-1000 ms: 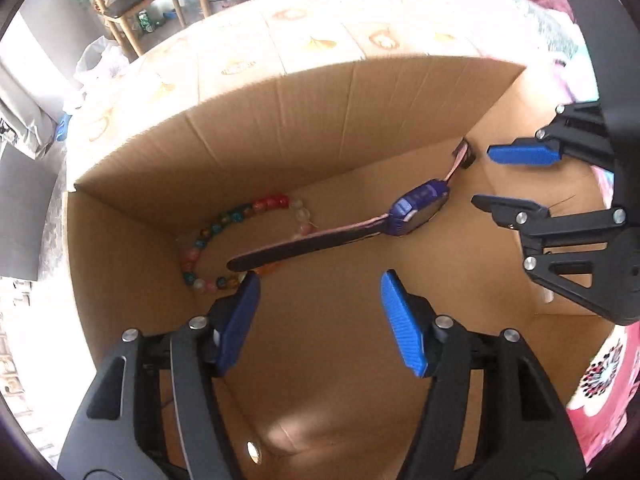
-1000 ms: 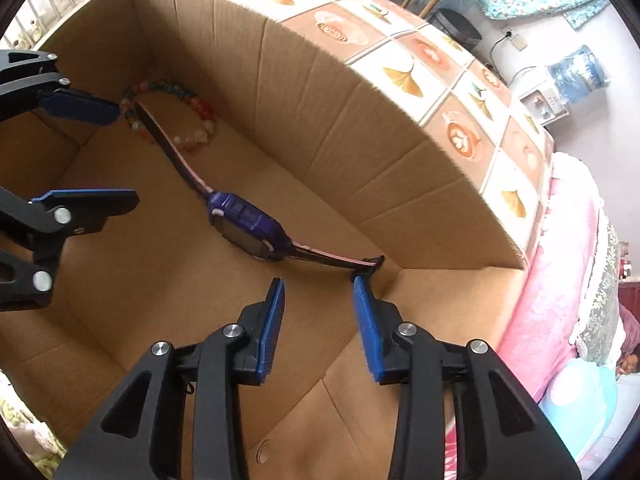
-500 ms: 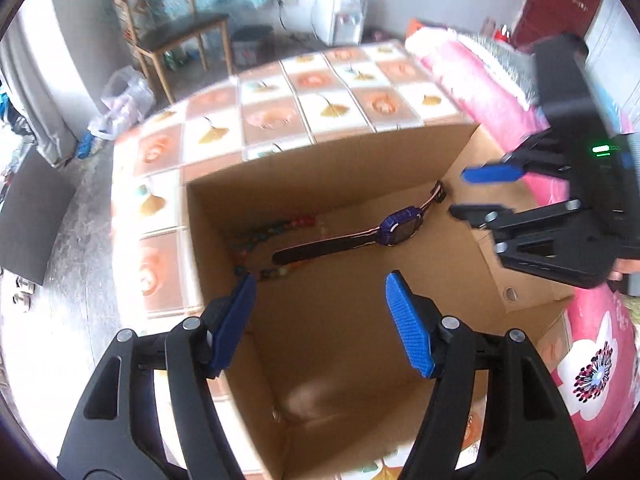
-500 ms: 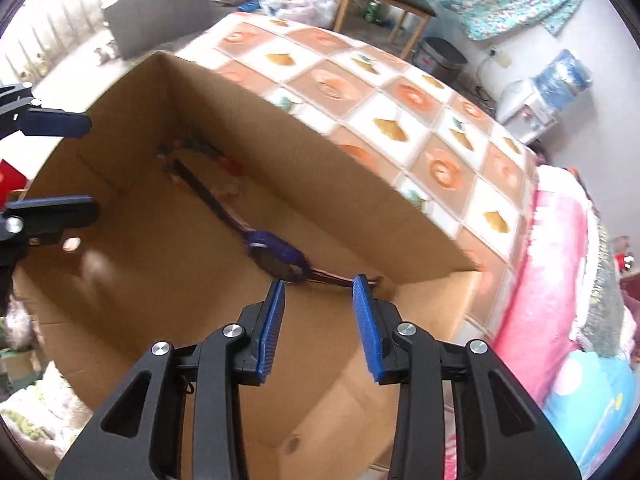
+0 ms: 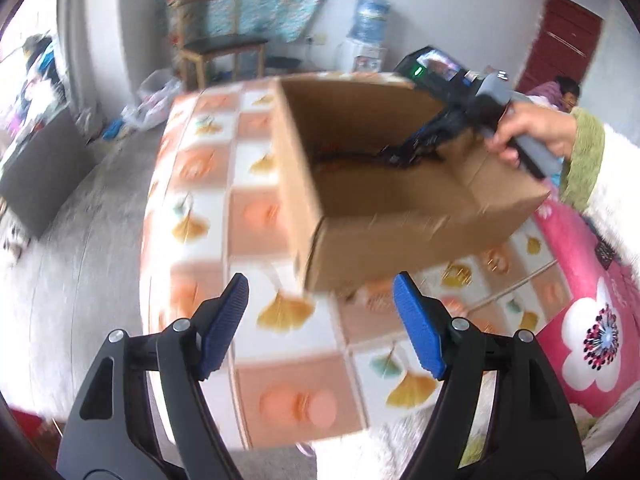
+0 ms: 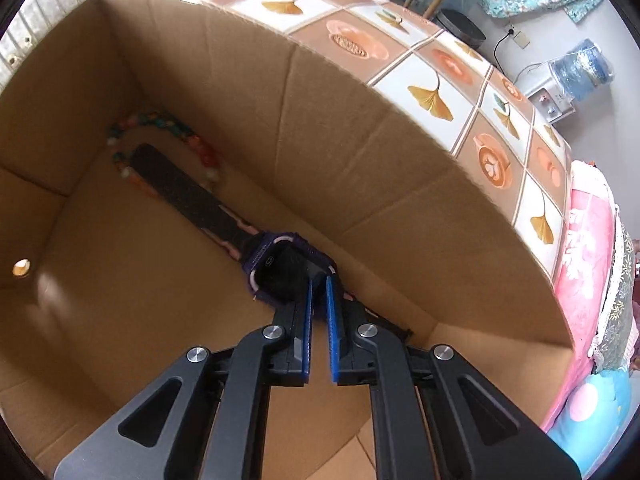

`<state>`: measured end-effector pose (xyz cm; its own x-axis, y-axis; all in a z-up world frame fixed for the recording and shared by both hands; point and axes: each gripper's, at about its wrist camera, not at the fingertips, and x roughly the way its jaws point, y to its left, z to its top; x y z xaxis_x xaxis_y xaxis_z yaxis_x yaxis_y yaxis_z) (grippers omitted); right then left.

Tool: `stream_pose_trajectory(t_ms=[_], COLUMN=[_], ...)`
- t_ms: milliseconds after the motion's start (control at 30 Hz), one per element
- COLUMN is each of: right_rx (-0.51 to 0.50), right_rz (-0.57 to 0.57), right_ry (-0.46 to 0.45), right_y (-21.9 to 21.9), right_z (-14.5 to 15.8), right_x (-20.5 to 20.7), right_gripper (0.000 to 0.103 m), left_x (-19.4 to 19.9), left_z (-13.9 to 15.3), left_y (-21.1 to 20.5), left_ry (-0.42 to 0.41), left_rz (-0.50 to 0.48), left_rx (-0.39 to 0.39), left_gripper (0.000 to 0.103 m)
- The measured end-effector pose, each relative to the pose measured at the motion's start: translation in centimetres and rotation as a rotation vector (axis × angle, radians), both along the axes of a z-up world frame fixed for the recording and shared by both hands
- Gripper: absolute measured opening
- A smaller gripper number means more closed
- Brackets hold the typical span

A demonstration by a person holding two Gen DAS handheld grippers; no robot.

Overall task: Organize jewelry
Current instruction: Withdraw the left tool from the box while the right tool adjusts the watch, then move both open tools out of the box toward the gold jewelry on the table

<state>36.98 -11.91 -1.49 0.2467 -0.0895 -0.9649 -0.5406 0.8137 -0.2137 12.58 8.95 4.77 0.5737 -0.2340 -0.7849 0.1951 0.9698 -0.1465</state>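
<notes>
A purple watch (image 6: 280, 272) with a long dark strap lies on the floor of an open cardboard box (image 6: 320, 140), along its far wall. A bracelet of coloured beads (image 6: 160, 124) rests in the far left corner, under the strap's end. My right gripper (image 6: 318, 286) points steeply down into the box, its jaws closed to a narrow slit on the watch's right edge. In the blurred left wrist view the box (image 5: 400, 236) stands on the table, and a hand (image 5: 532, 132) holds the right gripper (image 5: 400, 156) inside it. My left gripper (image 5: 320, 284) hangs outside the box, jaws opening, nothing between them.
The box sits on a table (image 5: 256, 208) covered with an orange and white leaf-patterned cloth. A pink flowered quilt (image 5: 592, 344) lies to the right. A wooden chair (image 5: 216, 44), a water dispenser (image 5: 370, 20) and a red door (image 5: 560, 52) stand beyond the table.
My left gripper has pulled up out of the box and back, and now looks at the box from outside. My right gripper has sunk to the watch and closed on its edge.
</notes>
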Motion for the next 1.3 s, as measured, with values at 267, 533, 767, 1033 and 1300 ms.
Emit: stream_pose_trajectory(t_ms=[267,533,767,1033,1300], right_rx=[0.051,0.294,0.494,0.433,0.350], right_rz=[-0.052,-0.099,-0.111,-0.445,-0.534], right_ry=[0.047,-0.057,-0.342,-0.265,-0.289], right_y=[0.0,-1.4,-6.3,-12.8,-12.5], right_z=[0.4,7.5,15.5,5.1,0.1], right_x=[0.2,-4.4,-19.0,-27.3,-28.4], right_gripper=[0.007,0.030,0.067,0.077,0.077], left_x=[-3.9,-4.9,-4.4,-3.5,-3.4], left_z=[-3.8,-5.2,-7.7,-8.7,-8.9], left_y=[1.4,0.7,-2.7,-5.5,-5.6], left_ry=[0.041,0.018,0.063,0.048,0.069], left_rz=[0.080,0.112,0.063,0.048,0.072], left_rx=[-0.085,-0.036,0.013,0.115,0.161], left_gripper=[0.071,0.077,0.079,0.085,0.095])
